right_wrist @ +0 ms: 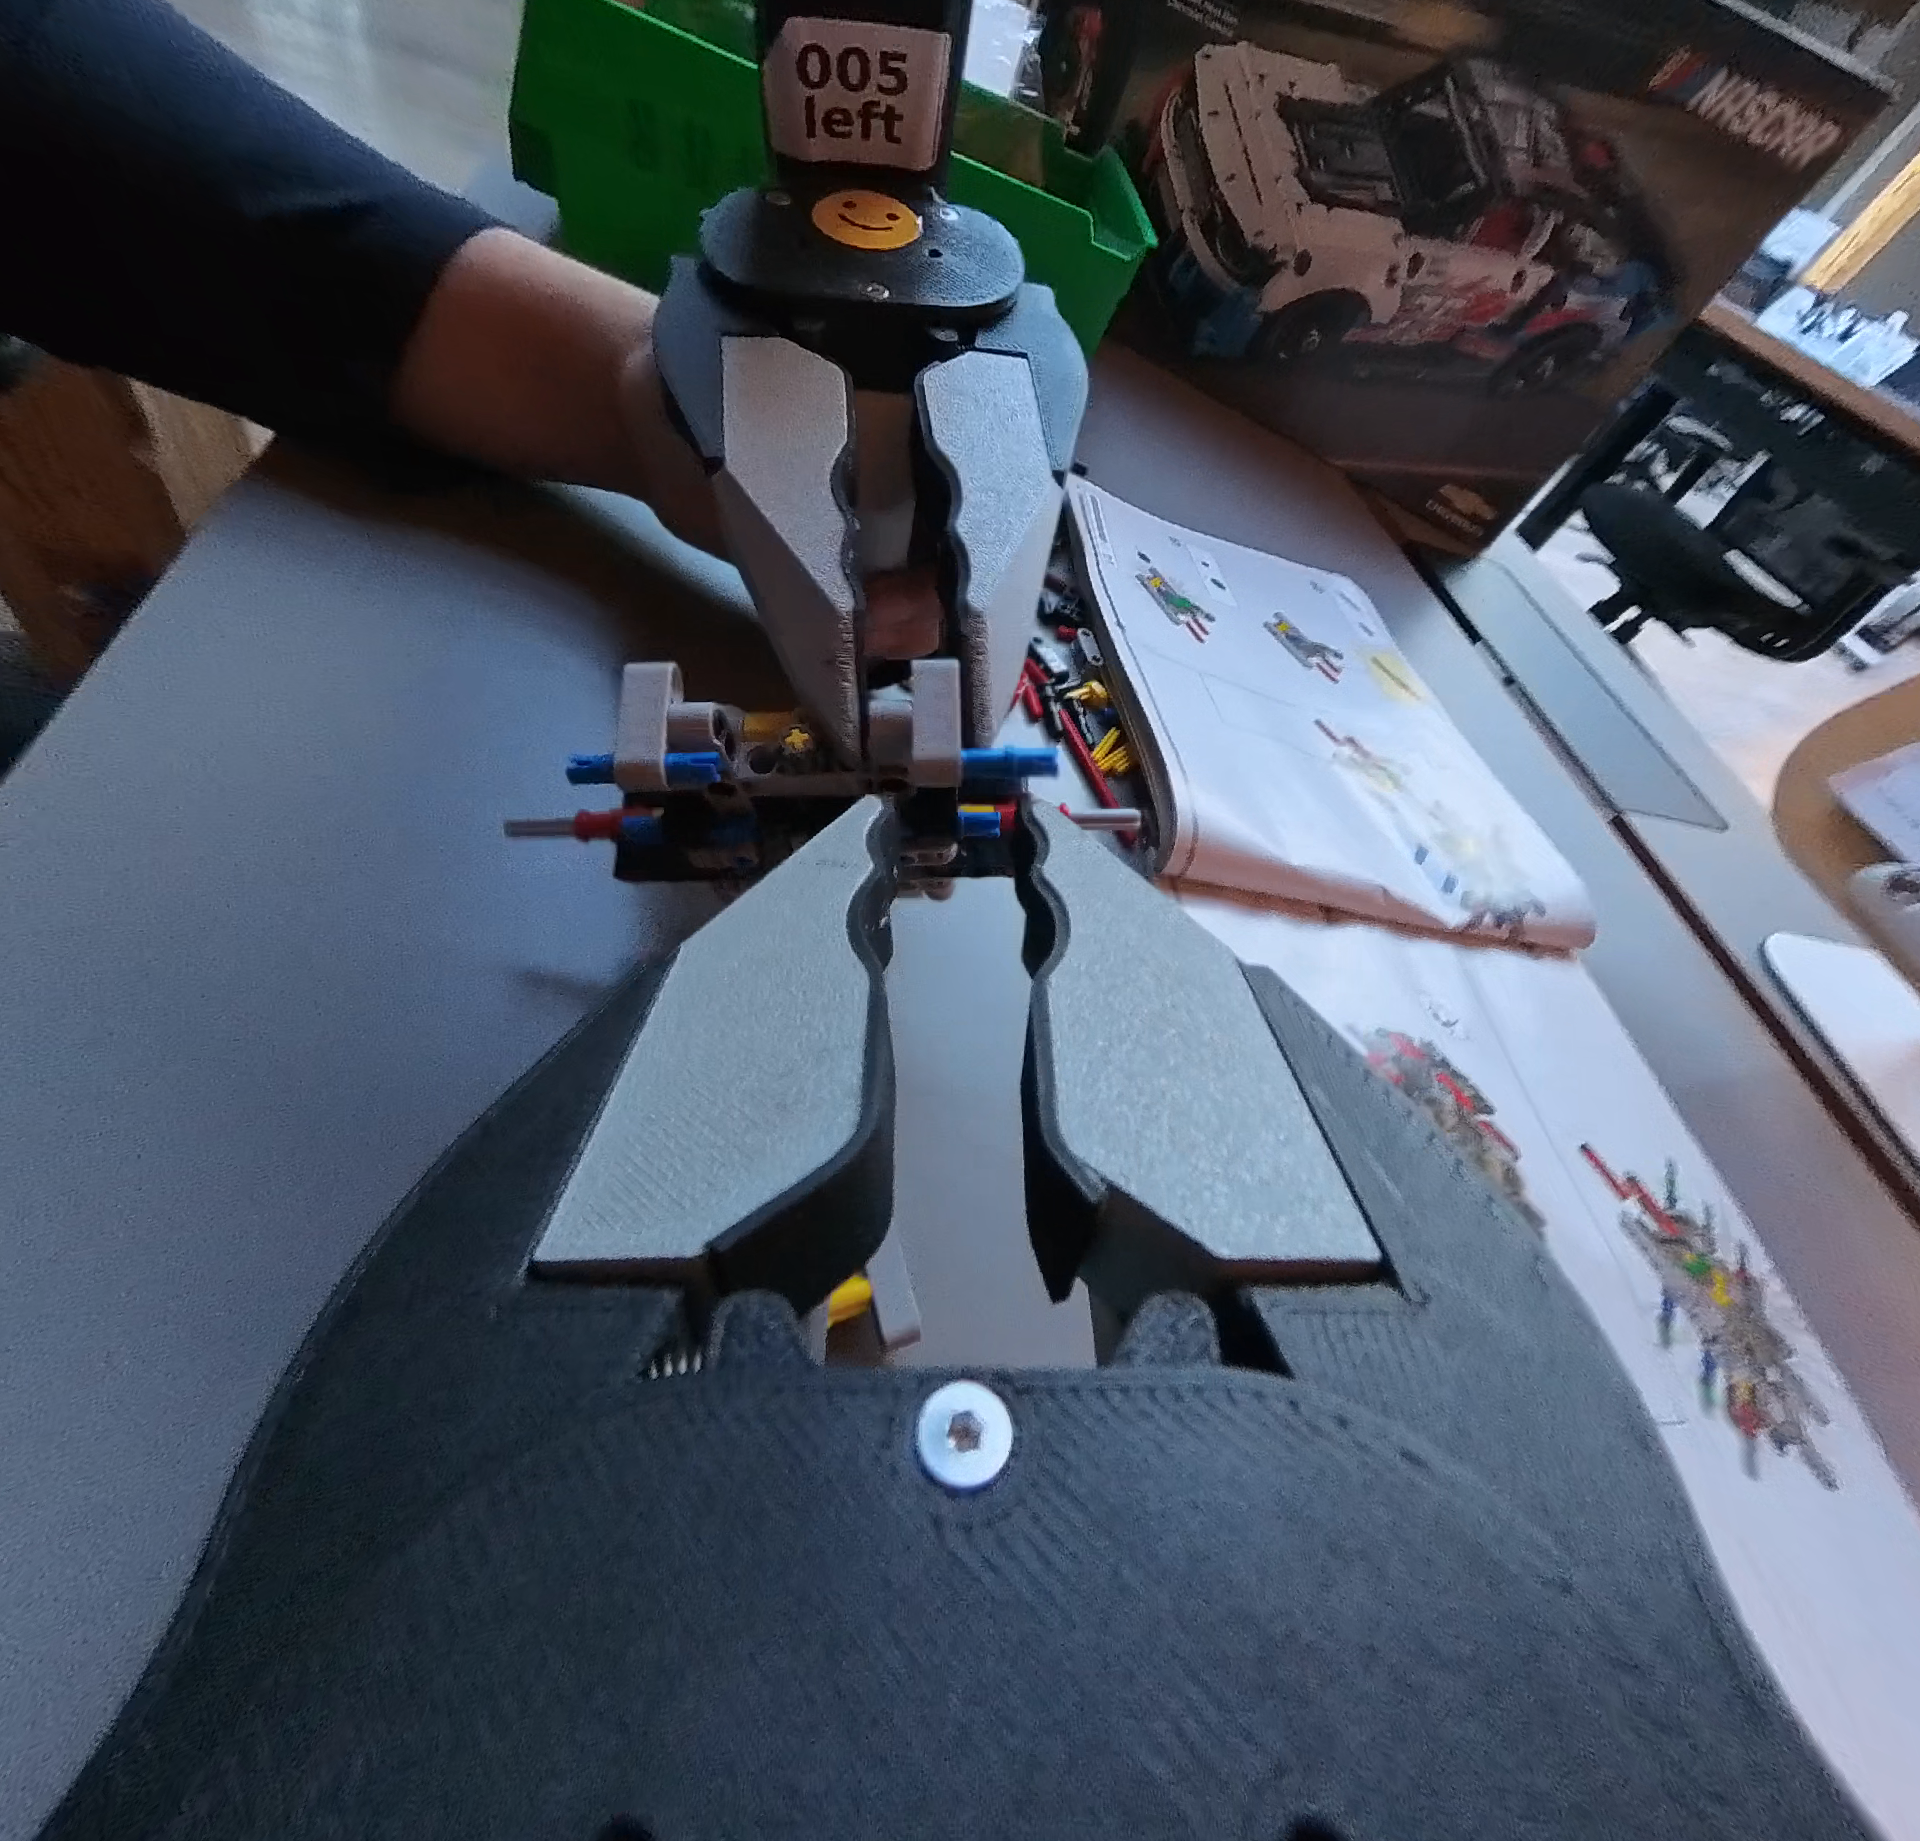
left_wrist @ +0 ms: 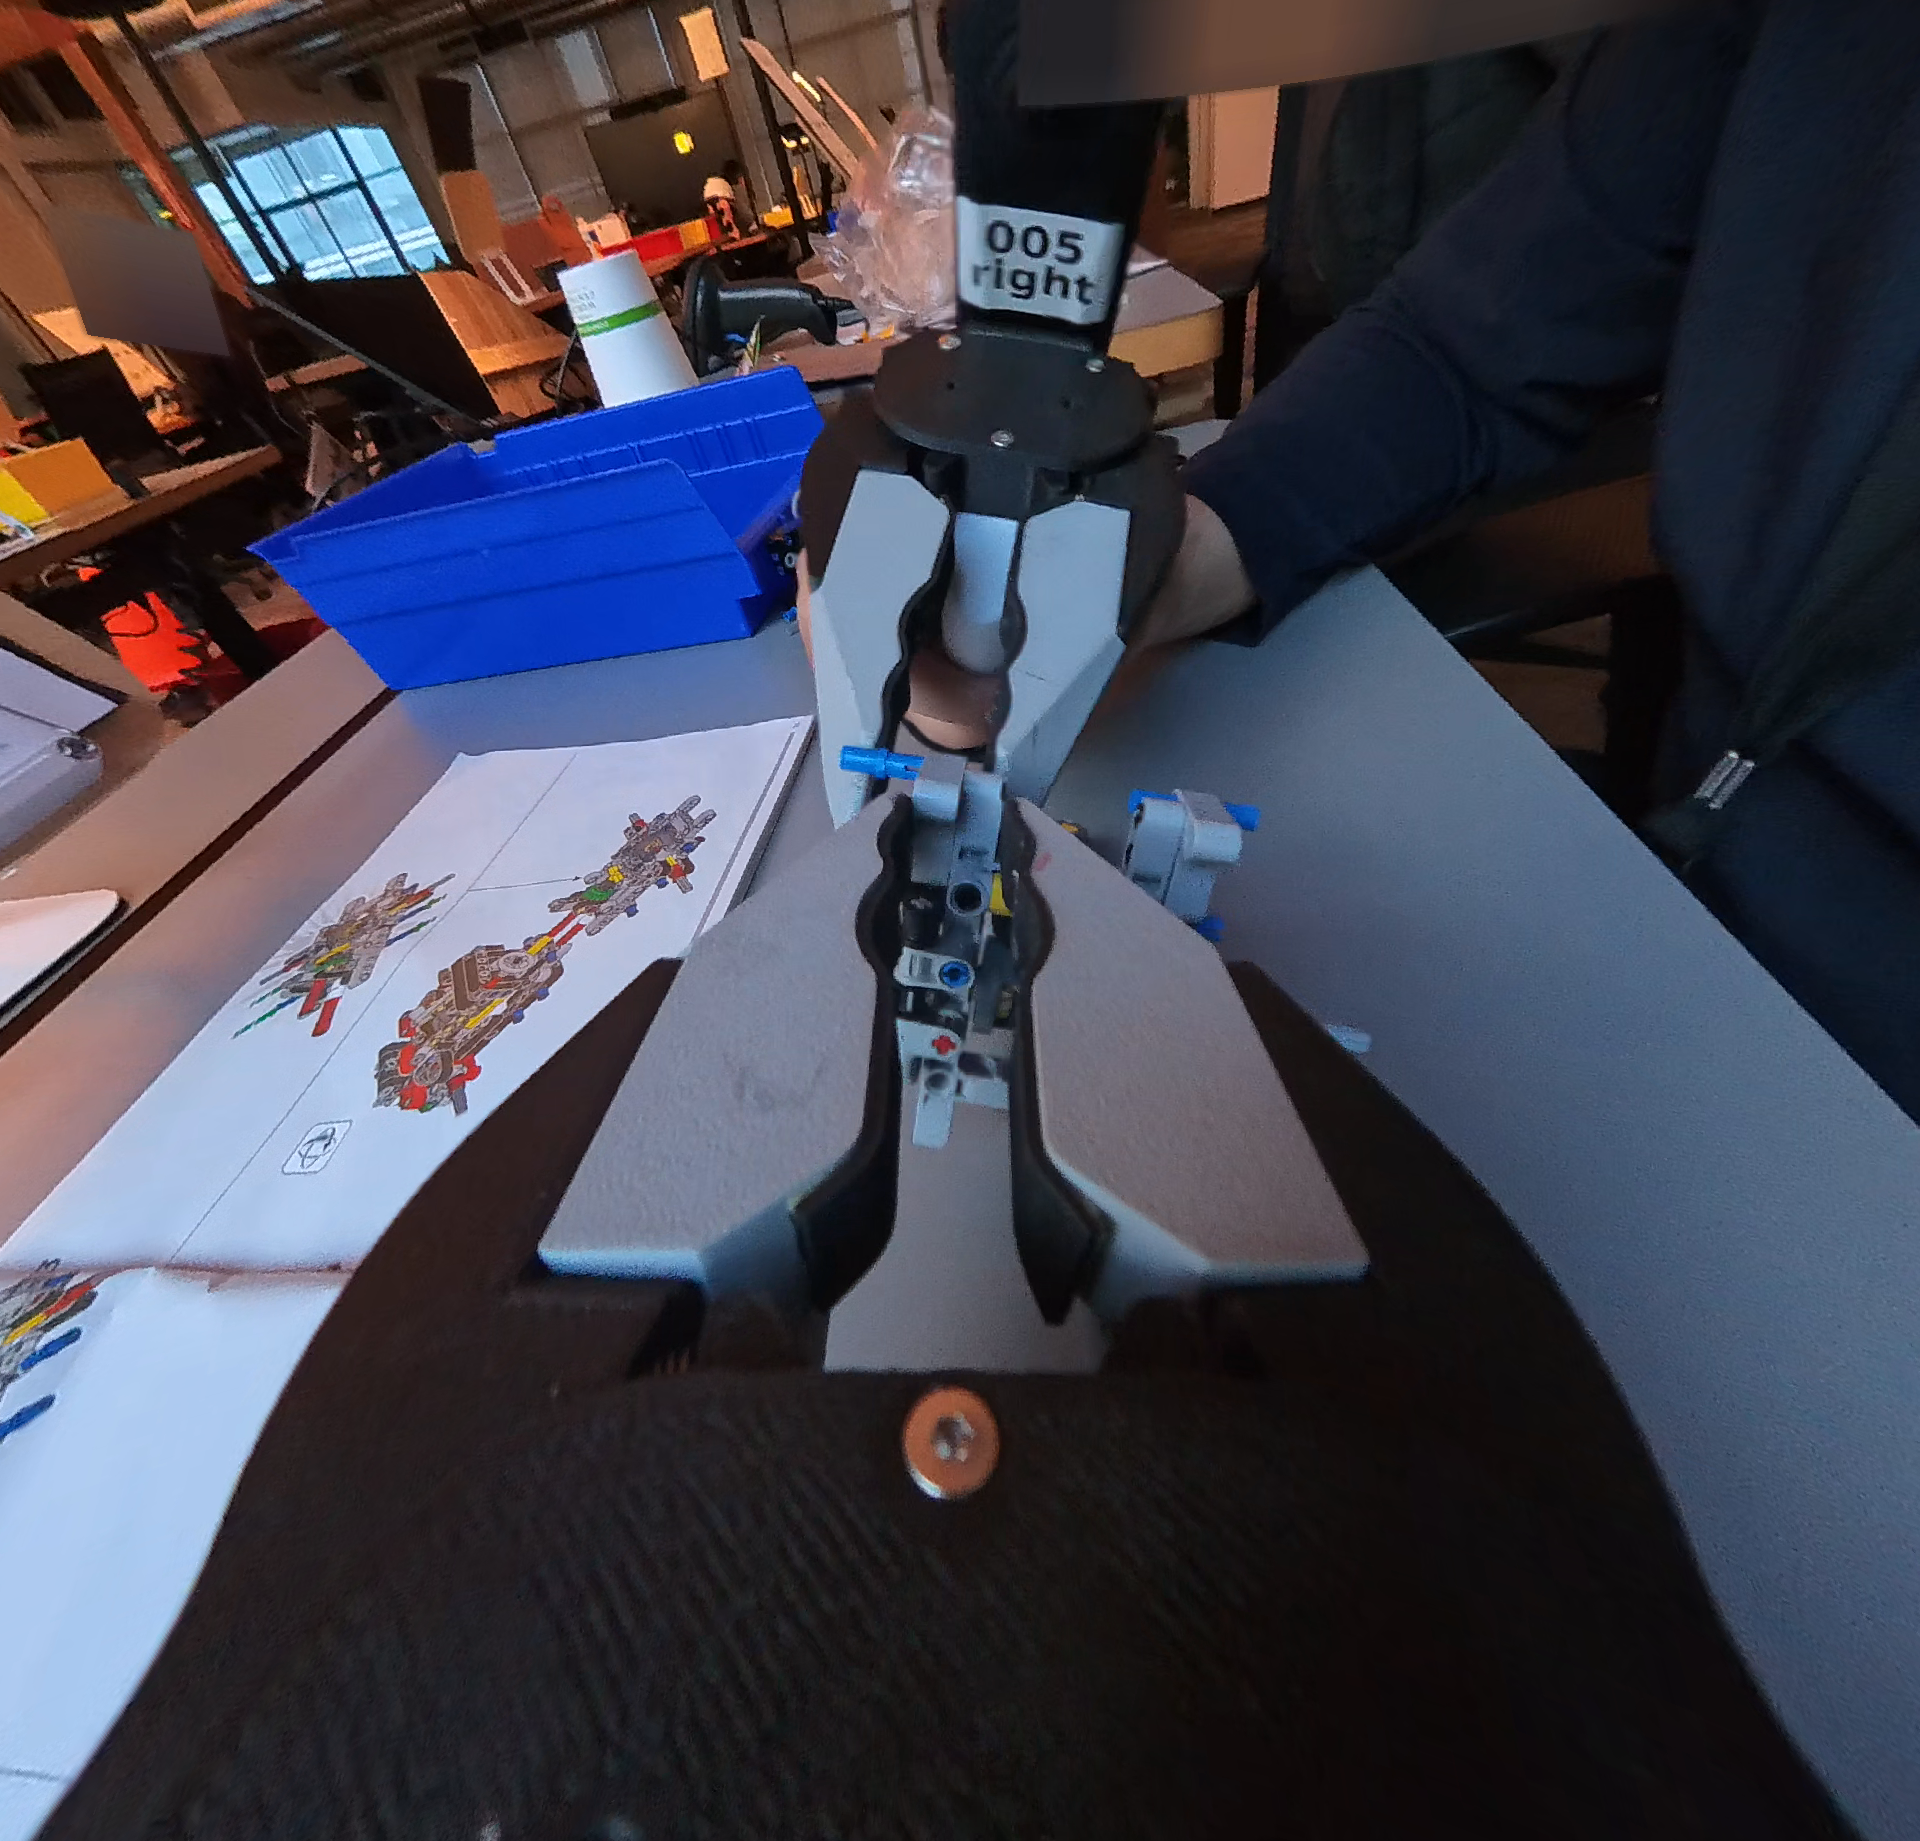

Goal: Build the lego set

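Shut on the model (left_wrist: 951,918) with the left gripper (left_wrist: 951,825), pads pressed on both flanks, over the table (left_wrist: 1455,960). From the left wrist: long axis running 6 to 12, straight along the fingers. From the right wrist: same axis lying 9 to 3, square across the right gripper (right_wrist: 951,835). Dead ahead at 12 of that gripper, fingers parted, tips astride the model's near lower edge, no squeeze plain. Nose to nose, the left holding, the right just at the model. In the left view, at 3 of the model, a small grey sub-build (left_wrist: 1184,846); at 9, a booklet (left_wrist: 520,908).
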`<state>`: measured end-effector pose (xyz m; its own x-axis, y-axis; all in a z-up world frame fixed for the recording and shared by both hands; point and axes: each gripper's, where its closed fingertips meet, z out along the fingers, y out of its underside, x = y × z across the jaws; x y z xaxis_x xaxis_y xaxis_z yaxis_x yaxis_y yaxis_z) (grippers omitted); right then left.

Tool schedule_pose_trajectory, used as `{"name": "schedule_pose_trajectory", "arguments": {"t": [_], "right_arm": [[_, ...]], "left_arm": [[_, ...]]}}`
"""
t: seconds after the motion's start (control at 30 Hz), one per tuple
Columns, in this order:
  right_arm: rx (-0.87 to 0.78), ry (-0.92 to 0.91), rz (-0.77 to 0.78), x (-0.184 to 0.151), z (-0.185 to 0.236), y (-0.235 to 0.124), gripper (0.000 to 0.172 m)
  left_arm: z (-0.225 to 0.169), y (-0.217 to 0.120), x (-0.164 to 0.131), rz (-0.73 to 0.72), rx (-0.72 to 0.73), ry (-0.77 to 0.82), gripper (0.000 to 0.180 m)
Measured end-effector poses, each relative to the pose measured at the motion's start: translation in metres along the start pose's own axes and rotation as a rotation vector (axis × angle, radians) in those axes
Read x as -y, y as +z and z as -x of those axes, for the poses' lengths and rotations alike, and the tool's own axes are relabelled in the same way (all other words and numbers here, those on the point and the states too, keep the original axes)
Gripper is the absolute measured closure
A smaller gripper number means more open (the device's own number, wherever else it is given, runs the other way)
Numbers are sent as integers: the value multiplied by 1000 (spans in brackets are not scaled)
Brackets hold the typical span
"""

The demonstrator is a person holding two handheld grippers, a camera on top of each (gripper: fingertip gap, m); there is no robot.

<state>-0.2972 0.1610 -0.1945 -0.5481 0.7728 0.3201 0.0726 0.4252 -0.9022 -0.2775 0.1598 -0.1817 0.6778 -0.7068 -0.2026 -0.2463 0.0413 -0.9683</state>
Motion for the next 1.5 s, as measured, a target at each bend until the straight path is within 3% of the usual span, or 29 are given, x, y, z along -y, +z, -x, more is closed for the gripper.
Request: {"name": "schedule_pose_trajectory", "arguments": {"t": [0.17, 0.2, 0.37, 0.53, 0.67, 0.9, 1.1, 1.27, 1.5], "right_arm": [[-55, -131, 8, 8, 5, 0, 161], [-33, -118, -8, 10, 8, -1, 172], [-21, -15, -58, 16, 2, -4, 172], [-6, 24, -16, 4, -1, -3, 170], [14, 103, 7, -3, -4, 3, 153], [55, 149, -35, 4, -2, 6, 169], [77, 138, -17, 0, 4, 9, 171], [119, 172, -8, -6, 5, 7, 156], [132, 103, 16, -8, 12, 12, 158]], "left_arm": [[2, -5, 1, -10, -3, -72, 168], [5, -5, -3, 14, 9, -90, 168], [7, -5, -14, 99, 10, -171, 169], [9, -7, -18, 128, 21, -149, 169], [9, -9, -19, 122, 12, -165, 169], [5, -9, -20, 137, -41, -262, 168], [3, -11, -21, 162, -53, -275, 168], [1, -14, -21, 149, -62, -255, 168], [1, -12, -20, 136, -79, -262, 167]]}}
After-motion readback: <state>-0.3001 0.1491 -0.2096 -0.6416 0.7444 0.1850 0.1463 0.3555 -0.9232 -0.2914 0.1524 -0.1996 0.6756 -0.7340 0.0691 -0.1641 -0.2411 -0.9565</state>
